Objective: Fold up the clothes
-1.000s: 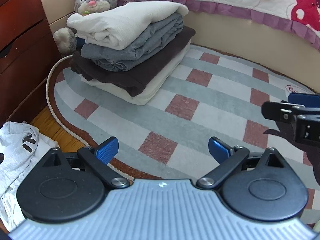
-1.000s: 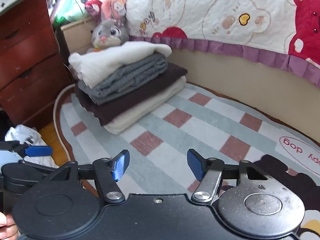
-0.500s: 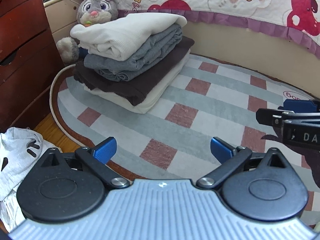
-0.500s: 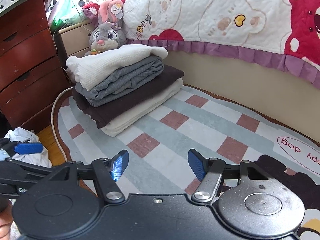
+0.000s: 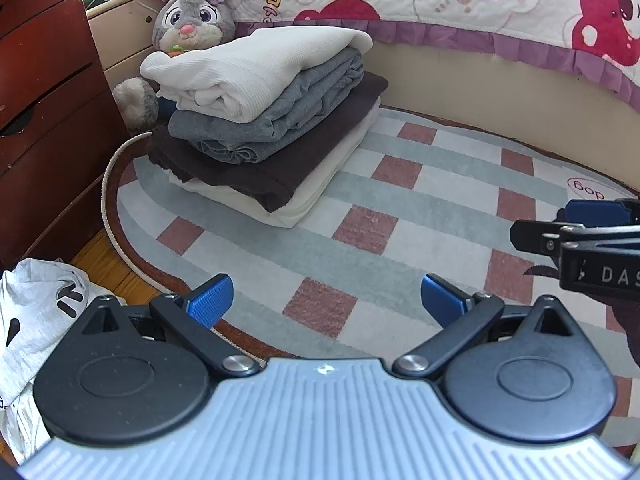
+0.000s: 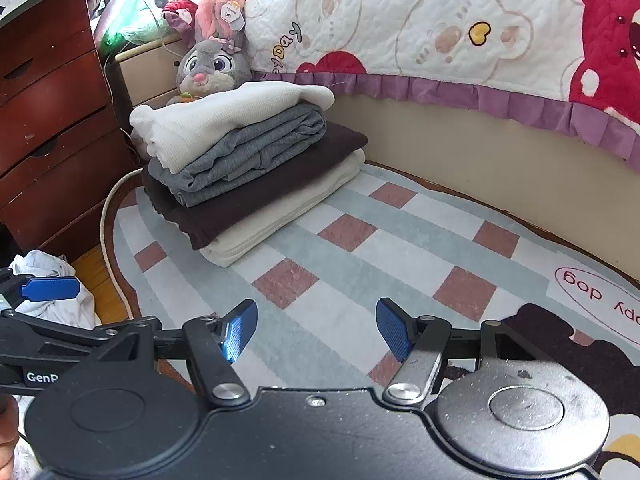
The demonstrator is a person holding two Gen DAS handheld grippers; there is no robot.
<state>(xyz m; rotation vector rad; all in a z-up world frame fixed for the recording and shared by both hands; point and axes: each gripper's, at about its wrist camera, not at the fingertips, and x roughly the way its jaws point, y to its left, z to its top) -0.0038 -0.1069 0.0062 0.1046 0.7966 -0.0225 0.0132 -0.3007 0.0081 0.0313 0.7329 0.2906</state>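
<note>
Four folded garments [image 5: 264, 128] stacked, long axis running diagonally toward the bed; both tongs [image 5: 326, 304] [image 6: 316, 330] gape wide, empty.

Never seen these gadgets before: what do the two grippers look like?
Both have blue ribbed pads on black linkage arms with silver pivot screws and round black discs. The left gripper has a ridged grey-blue body; the right gripper has a black one with partial white lettering on its side.

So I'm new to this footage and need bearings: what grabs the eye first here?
A neat stack of folded clothes sits on the checked rug, white piece on top. A grey plush rabbit peers from behind it. A crumpled pale garment lies on the wooden floor at the left.
</note>
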